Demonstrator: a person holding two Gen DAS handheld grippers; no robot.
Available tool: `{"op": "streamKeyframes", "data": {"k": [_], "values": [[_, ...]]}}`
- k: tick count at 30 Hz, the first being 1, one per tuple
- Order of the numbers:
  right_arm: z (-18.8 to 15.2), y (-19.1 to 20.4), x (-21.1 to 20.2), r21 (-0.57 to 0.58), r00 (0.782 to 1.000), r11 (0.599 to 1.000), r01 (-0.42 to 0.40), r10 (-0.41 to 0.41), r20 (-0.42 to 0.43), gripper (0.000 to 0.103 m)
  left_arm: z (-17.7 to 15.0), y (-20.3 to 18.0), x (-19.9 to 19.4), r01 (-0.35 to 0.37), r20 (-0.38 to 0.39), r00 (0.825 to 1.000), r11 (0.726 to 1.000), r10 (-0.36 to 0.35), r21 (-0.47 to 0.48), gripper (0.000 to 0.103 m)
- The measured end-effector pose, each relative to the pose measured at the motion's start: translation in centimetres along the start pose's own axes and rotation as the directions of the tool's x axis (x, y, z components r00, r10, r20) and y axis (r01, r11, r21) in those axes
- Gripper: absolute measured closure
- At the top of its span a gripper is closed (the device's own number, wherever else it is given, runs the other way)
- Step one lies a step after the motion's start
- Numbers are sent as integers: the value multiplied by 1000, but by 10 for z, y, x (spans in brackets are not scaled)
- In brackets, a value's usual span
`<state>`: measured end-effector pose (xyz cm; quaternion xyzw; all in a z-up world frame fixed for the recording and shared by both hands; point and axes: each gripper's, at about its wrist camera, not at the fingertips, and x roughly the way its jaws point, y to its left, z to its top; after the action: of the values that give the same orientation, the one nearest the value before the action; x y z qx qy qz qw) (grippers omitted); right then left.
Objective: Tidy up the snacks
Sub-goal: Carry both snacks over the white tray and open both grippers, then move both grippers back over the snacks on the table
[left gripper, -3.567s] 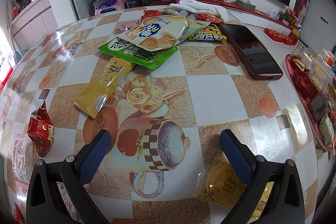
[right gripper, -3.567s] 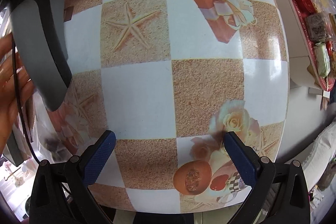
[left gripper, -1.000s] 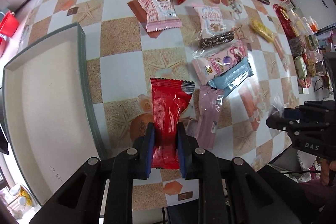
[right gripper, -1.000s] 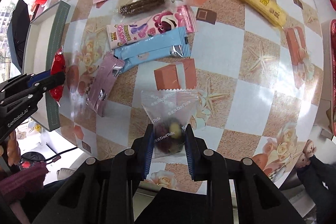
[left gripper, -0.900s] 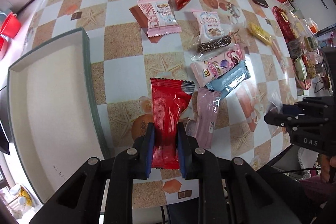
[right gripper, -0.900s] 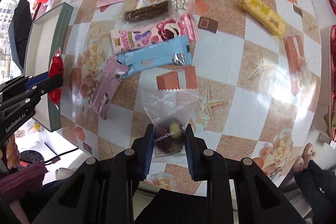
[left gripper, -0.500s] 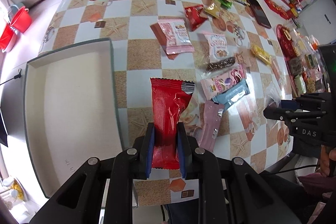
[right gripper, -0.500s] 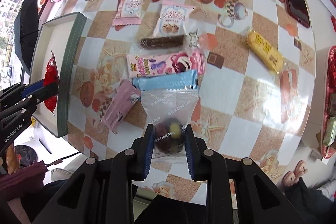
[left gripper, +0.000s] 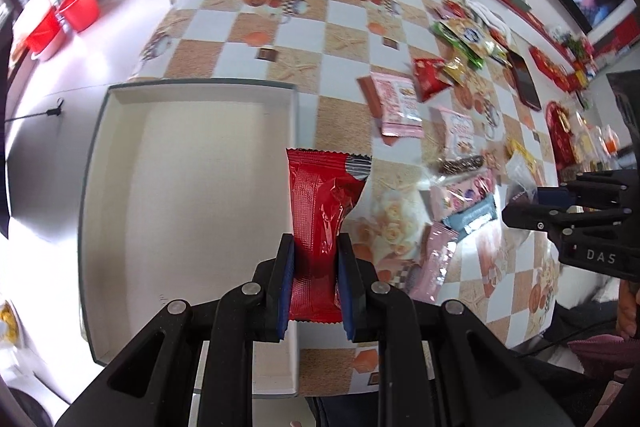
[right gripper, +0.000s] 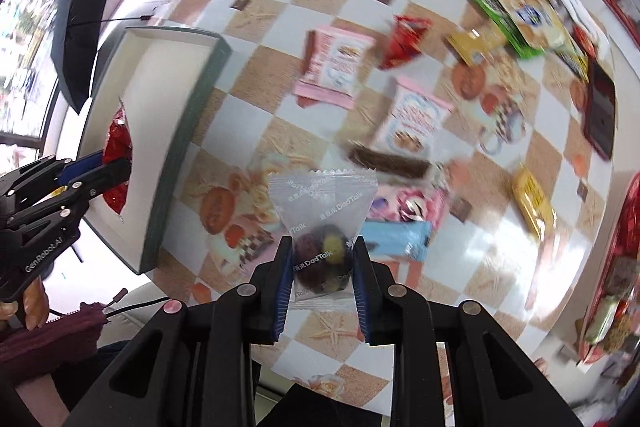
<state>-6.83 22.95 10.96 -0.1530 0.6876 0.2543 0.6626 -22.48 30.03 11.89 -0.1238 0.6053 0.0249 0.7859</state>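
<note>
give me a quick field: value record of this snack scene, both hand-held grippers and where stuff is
left hand-held gripper: shut on red packet, held near the box's table-side wall
right hand-held gripper: shut on clear DadTalk packet, held above the table
box: white inside, dark green rim, nothing visible inside it
table: checkered cloth with starfish and teapot prints
loose snacks: blue packet, yellow packet, dark brown bar, all lying on the table outside the box
phone: lies at the far right of the table

one white box (left gripper: 192,187), two red buckets (left gripper: 64,19), one phone (right gripper: 600,115), two pink cracker packs (right gripper: 336,67).
</note>
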Motion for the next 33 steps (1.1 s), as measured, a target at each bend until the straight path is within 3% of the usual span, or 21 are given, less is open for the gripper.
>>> {"op": "streamKeyframes", "data": {"k": [13, 22, 24, 25, 26, 27, 28, 29, 30, 33], "values": [[47, 119, 23, -257, 996, 964, -71, 53, -78, 74, -36, 81, 0, -66, -3, 998, 979, 66, -195, 81], [67, 175, 44, -313, 989, 944, -105, 67, -132, 74, -52, 109, 8, -88, -28, 996, 963, 84, -255, 81], [71, 182, 47, -305, 987, 945, -117, 77, -139, 74, -55, 111, 10, -103, -37, 995, 963, 97, -250, 77], [73, 186, 49, -298, 985, 946, -130, 88, -150, 74, -56, 111, 11, -110, -42, 994, 963, 103, -245, 70], [74, 189, 51, -295, 983, 945, -140, 96, -159, 74, -57, 111, 12, -121, -47, 992, 963, 113, -239, 55], [75, 191, 53, -293, 982, 945, -143, 98, -163, 67, -58, 111, 10, -140, -45, 990, 962, 133, -233, 46], [75, 194, 53, -293, 982, 946, -140, 96, -161, 54, -60, 111, 8, -159, -37, 987, 960, 155, -229, 31], [74, 193, 53, -292, 983, 947, -135, 92, -156, 15, -61, 111, 6, -174, -25, 985, 958, 173, -227, 25], [73, 192, 52, -288, 986, 949, -126, 88, -141, 0, -62, 110, 4, -181, -14, 983, 957, 183, -226, 24], [69, 179, 52, -270, 989, 957, -110, 78, -126, 0, -61, 109, 6, -184, -30, 983, 960, 182, -211, 24]]}}
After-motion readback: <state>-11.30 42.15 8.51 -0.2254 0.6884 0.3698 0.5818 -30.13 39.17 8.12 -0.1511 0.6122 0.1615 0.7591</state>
